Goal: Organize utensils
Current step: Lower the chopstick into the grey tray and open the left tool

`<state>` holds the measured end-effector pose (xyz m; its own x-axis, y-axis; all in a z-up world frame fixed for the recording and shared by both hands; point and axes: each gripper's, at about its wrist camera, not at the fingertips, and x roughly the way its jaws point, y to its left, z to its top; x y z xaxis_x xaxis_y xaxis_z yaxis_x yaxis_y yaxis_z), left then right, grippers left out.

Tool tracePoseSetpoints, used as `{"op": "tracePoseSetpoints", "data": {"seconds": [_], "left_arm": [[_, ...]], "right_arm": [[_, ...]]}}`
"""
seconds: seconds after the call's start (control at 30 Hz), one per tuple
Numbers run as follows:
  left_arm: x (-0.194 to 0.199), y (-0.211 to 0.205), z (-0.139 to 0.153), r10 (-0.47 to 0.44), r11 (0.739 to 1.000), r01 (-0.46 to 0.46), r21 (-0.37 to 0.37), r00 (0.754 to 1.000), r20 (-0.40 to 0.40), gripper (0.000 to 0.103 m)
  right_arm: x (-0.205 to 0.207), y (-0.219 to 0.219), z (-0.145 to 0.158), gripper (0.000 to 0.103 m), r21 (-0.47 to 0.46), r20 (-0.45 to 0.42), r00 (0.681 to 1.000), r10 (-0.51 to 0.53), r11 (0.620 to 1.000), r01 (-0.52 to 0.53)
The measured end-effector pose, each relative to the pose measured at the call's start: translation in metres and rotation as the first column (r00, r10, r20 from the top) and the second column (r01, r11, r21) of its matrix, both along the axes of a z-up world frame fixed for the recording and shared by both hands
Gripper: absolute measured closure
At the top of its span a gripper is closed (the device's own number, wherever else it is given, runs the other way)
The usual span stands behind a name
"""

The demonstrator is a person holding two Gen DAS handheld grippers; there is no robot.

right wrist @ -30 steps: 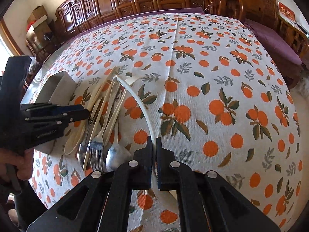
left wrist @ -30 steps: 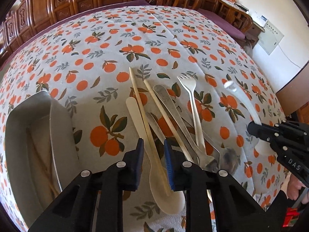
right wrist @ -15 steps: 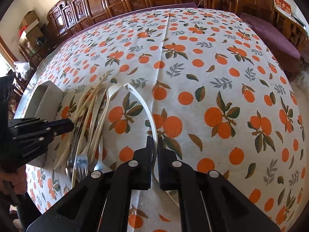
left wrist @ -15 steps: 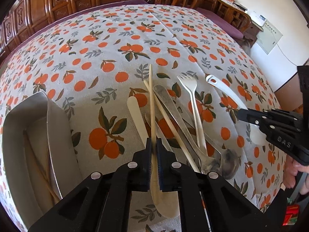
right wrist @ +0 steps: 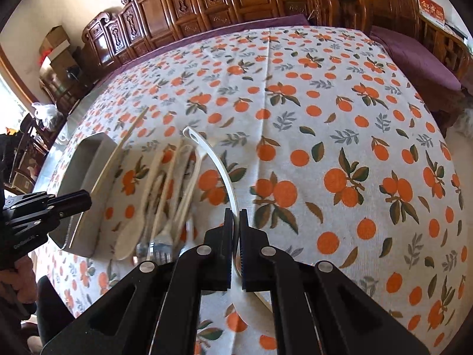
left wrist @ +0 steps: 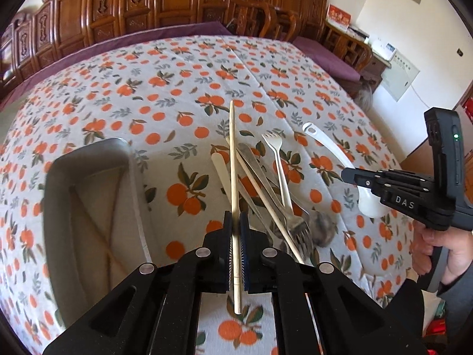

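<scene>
My left gripper (left wrist: 235, 227) is shut on a wooden chopstick (left wrist: 233, 159) and holds it lifted above the pile, pointing away from me. A second chopstick (left wrist: 266, 204), a white fork (left wrist: 279, 171), metal cutlery (left wrist: 295, 227) and a pale spoon (left wrist: 220, 171) lie in the pile on the cloth. My right gripper (right wrist: 235, 222) is shut on a white curved ladle (right wrist: 218, 165) and holds it raised; it shows at the right of the left wrist view (left wrist: 351, 174). A grey tray (left wrist: 56, 195) sits to the left, with chopsticks (left wrist: 103, 236) inside.
The table carries an orange-print cloth (right wrist: 340, 148). Carved wooden cabinets (left wrist: 133, 9) and chairs stand behind it. The tray also shows at the left of the right wrist view (right wrist: 79, 162), close to my left gripper (right wrist: 74, 202).
My left gripper closed on the chopstick and lifted it off the pile. My right gripper raised the white ladle off the cloth. Both cameras rose.
</scene>
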<state>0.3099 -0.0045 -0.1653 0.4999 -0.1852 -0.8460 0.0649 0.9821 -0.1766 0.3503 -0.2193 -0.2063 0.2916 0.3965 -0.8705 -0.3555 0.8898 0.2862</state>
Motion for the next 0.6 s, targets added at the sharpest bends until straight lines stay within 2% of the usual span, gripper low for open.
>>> {"op": "tracePoseSetpoints", "data": {"seconds": [0.2, 0.6], "left_arm": [[-0.024, 0.02, 0.019, 0.026, 1.0, -0.026, -0.002, 0.999, 0.036, 0.099], [-0.049, 0.071, 0.03, 0.1, 0.995, -0.099, -0.016, 0.993, 0.064, 0.099]], "right_arm": [[-0.01, 0.013, 0.023, 0.098, 0.034, 0.025, 1.0, 0.006, 0.999, -0.007], [-0.034, 0.069, 0.066, 0.098, 0.072, 0.083, 0.992, 0.096, 0.992, -0.102]]}}
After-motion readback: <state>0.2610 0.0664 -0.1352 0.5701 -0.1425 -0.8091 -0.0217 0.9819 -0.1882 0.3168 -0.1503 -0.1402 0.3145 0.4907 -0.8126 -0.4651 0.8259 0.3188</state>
